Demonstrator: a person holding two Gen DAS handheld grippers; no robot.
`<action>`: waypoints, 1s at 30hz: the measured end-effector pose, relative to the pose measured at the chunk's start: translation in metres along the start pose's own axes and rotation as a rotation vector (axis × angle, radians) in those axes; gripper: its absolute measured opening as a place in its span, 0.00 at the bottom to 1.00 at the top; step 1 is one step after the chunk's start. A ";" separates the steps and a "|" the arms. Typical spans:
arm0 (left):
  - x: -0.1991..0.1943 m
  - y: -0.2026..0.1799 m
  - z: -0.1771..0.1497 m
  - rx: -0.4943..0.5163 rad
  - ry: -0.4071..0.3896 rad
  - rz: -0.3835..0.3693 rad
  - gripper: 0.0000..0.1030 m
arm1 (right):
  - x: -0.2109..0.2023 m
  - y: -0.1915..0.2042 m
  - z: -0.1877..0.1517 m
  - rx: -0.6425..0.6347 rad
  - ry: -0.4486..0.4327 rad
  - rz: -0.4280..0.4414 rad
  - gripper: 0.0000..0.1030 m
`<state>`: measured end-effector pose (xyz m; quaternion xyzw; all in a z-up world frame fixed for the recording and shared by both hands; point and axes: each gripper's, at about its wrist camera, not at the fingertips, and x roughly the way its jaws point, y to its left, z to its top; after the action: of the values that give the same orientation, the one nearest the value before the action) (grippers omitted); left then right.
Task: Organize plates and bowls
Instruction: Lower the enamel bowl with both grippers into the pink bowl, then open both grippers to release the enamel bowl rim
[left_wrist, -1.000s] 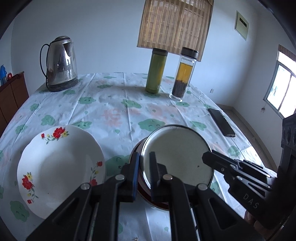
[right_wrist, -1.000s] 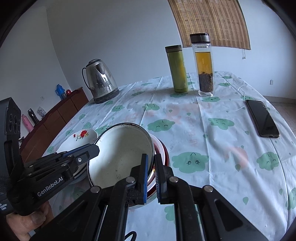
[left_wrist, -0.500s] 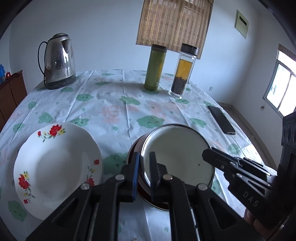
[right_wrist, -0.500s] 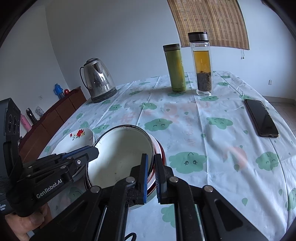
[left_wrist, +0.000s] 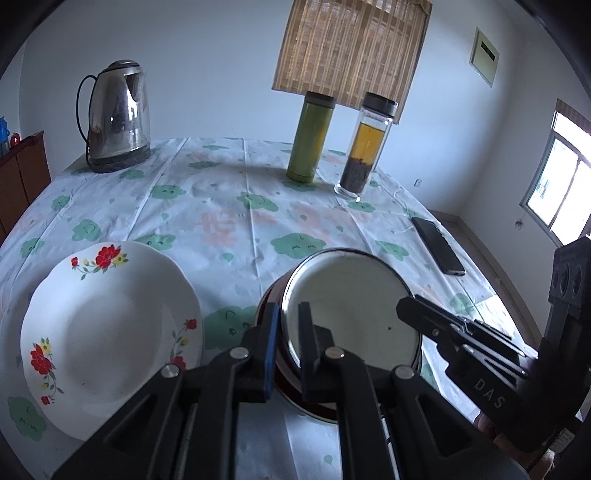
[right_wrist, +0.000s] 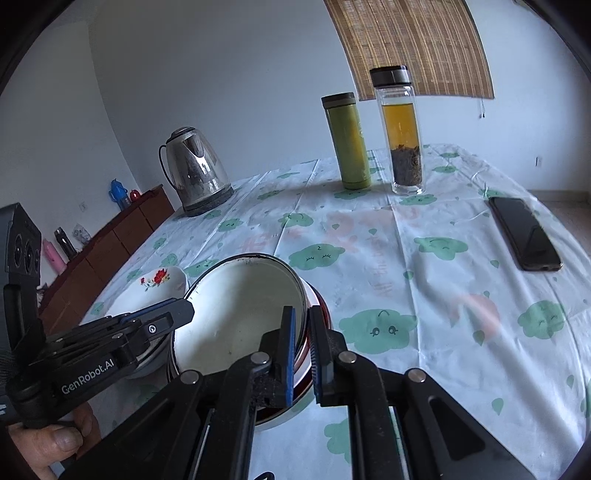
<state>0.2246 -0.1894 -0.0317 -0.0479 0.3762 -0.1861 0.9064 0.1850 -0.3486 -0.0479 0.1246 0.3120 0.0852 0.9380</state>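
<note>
Near the desk's front edge, both grippers' fingers (left_wrist: 272, 334) (right_wrist: 317, 345) pinch opposite rims of the bowl (left_wrist: 354, 314), plate (left_wrist: 107, 317) just left.

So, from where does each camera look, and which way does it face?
Left wrist: sits on the left claw, facing across the table toward the kettle; its claw grips the bowl rim, the right claw enters at right.
Right wrist: sits on the right claw, gripping the opposite rim; the left claw and a thumb show.
Shared: bowl, plate, kettle, bottles, phone.
</note>
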 end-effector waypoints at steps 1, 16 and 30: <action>-0.001 0.001 0.000 -0.007 -0.001 -0.007 0.06 | 0.001 -0.004 0.000 0.028 0.006 0.027 0.09; -0.003 -0.003 0.001 0.019 -0.015 0.001 0.06 | 0.000 0.006 -0.003 -0.066 -0.025 -0.034 0.09; -0.002 -0.002 0.001 0.019 -0.014 0.009 0.06 | 0.000 0.010 -0.006 -0.128 -0.038 -0.090 0.09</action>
<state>0.2232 -0.1904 -0.0289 -0.0389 0.3680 -0.1855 0.9103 0.1808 -0.3378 -0.0492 0.0521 0.2932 0.0602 0.9527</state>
